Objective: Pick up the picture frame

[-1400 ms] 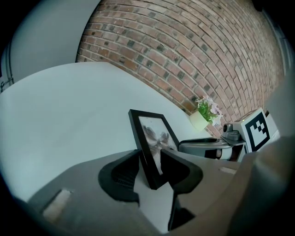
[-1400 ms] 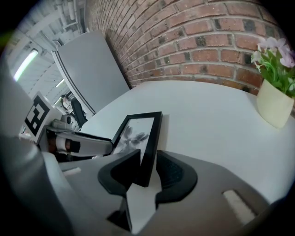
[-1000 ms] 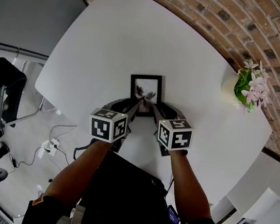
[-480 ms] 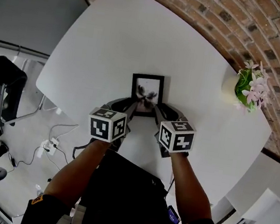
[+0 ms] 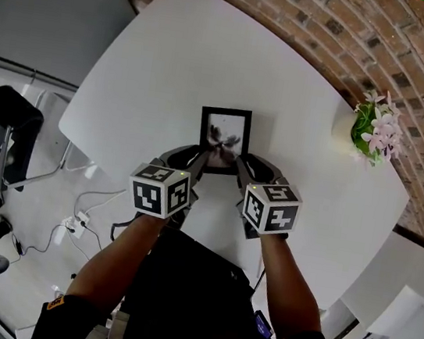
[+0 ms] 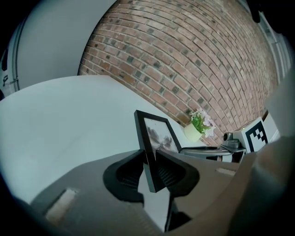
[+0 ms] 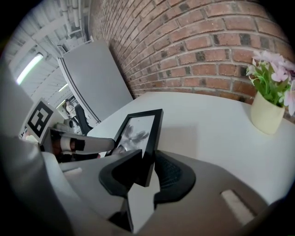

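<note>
A black picture frame (image 5: pixel 225 131) with a dark floral print hangs just over the white table (image 5: pixel 182 50), held by its near edge. My left gripper (image 5: pixel 201 163) is shut on the frame's lower left corner (image 6: pixel 151 173), its jaws having just closed on the black border. My right gripper (image 5: pixel 237 169) grips the lower right corner (image 7: pixel 146 168) the same way, and its jaws have also just closed. In both gripper views the frame (image 6: pixel 156 136) (image 7: pixel 138 129) tilts up and away from the jaws.
A pale pot of pink flowers (image 5: pixel 372 129) stands at the table's right, near the brick wall (image 5: pixel 336 25). A dark chair (image 5: pixel 1 125) and floor cables (image 5: pixel 77 224) lie off the table's left edge.
Both grippers' jaws have closed onto the frame's near corners, and both hands have risen a little toward the camera, taking the frame with them.
</note>
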